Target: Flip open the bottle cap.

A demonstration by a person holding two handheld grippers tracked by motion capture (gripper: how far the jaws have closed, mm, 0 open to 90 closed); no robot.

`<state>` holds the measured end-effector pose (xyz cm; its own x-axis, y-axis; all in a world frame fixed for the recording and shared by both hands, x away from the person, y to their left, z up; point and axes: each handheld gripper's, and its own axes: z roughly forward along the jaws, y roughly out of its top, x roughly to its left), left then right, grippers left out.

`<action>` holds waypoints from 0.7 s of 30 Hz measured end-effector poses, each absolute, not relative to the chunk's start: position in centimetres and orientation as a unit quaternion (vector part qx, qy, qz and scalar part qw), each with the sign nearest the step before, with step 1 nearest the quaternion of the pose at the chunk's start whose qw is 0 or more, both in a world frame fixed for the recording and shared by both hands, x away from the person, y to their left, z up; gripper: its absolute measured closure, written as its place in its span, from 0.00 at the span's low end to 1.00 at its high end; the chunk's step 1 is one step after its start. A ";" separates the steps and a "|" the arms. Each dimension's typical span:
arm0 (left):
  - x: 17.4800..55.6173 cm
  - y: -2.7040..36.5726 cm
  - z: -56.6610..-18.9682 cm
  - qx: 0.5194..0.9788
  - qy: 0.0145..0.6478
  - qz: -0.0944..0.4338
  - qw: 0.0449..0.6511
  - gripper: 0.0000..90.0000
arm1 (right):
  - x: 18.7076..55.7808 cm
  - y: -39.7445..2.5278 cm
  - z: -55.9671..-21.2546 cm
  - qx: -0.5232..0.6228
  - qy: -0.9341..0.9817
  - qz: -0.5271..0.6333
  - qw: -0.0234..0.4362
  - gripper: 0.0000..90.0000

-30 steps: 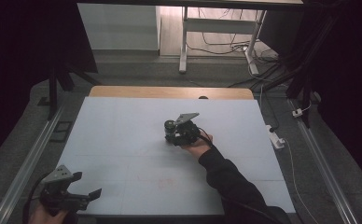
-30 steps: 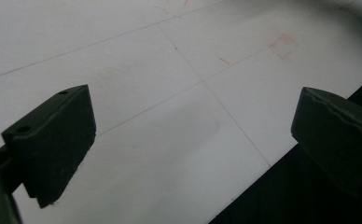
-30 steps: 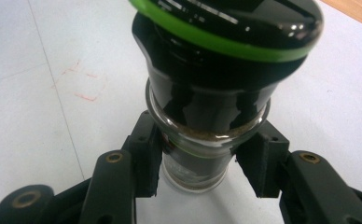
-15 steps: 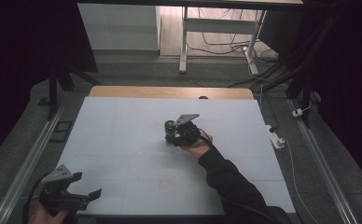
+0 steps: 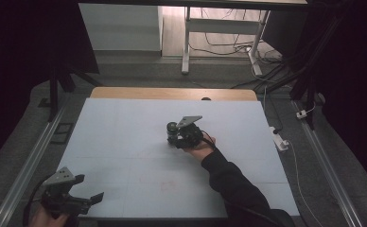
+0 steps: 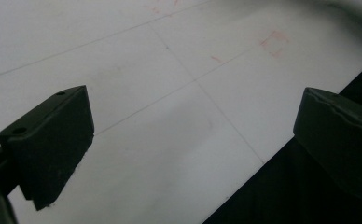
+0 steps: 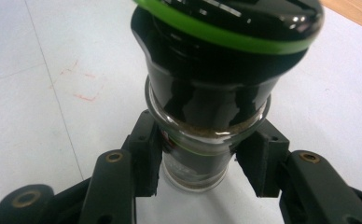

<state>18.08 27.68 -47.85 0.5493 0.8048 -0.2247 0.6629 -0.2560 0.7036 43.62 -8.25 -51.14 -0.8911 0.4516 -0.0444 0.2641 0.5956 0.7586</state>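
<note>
- Since the earlier frames almost nothing had moved: the right gripper [image 5: 178, 137] stayed at the same spot near the middle of the white table [image 5: 125, 127], and the left gripper [image 5: 84, 196] remained at the near left corner.
- The right hand [image 5: 198, 149] reached forward from the near edge, its black-sleeved forearm [image 5: 231, 182] angled from the near right toward the centre, the gripper pointing left across the table with its grey three-cornered plate [image 5: 188, 121] on top.
- In the right gripper view, the right gripper [image 7: 198, 161] had its two black jaws closed against the clear glass body of a small jar [image 7: 195, 161], one on each side, touching it.
- The jar stood upright on the table, slightly toward the far side of the centre; it held a brownish content and wore a glossy black cap [image 7: 216, 60] with a bright green ring [image 7: 226, 35].
- The left hand [image 5: 44, 218] held its gripper low over the near left corner, the jaws pointing right along the near edge.
- In the left gripper view, the left gripper [image 6: 193, 130] stood wide apart with nothing between its jaws, above the white surface and its near edge, where thin lines and faint red marks [image 6: 272, 44] showed.
</note>
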 end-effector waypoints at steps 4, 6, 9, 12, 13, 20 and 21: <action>18.2 27.4 -47.4 0.791 0.454 0.096 0.400 0.00 | 43.6 -8.3 -51.2 0.203 0.885 0.402 0.116 0.59; 18.5 27.3 -47.2 0.793 0.448 0.097 0.402 0.00 | 43.6 -8.3 -51.2 0.203 0.885 0.402 0.118 0.59; 18.9 27.0 -47.2 0.796 0.441 0.094 0.403 0.00 | 43.6 -8.3 -51.2 0.204 0.885 0.403 0.117 0.59; 19.4 26.7 -47.3 0.800 0.432 0.091 0.406 0.00 | 43.6 -8.2 -51.2 0.205 0.885 0.402 0.117 0.59; 19.7 26.5 -47.2 0.802 0.425 0.089 0.411 0.00 | 43.6 -8.2 -51.2 0.205 0.885 0.402 0.117 0.59; 20.8 25.9 -47.0 0.803 0.407 0.094 0.425 0.00 | 43.6 -8.2 -51.2 0.205 0.885 0.402 0.117 0.59; 21.0 25.8 -47.0 0.802 0.405 0.094 0.429 0.00 | 43.6 -8.2 -51.2 0.205 0.885 0.402 0.117 0.59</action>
